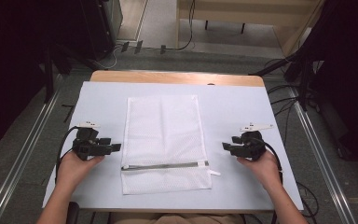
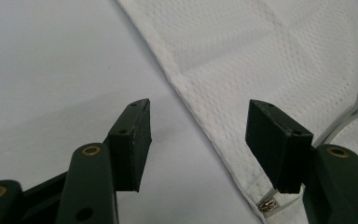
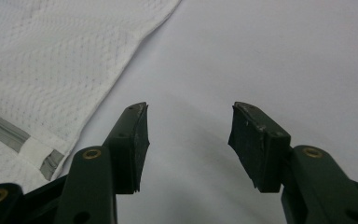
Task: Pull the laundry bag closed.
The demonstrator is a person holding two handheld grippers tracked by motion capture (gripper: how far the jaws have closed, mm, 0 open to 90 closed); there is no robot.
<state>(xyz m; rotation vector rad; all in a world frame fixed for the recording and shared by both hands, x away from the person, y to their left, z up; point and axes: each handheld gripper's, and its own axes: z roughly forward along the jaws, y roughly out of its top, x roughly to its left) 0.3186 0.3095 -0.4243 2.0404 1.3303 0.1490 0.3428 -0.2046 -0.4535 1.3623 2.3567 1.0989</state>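
Observation:
A white mesh laundry bag lies flat in the middle of the table, with a grey zipper running across it near the front end. My left gripper rests on the table just left of the bag, pointing at its left edge, jaws open and empty. In the left gripper view the bag's hem passes between my jaws, below them, and the zipper end lies beside the right jaw. My right gripper sits right of the bag, open and empty. The bag corner and zipper show left of its jaws.
The table is covered with a pale sheet; a strip of wooden tabletop shows at the far edge. Cables and dark stands are on the floor around the table. A zipper pull tab sticks out at the bag's right.

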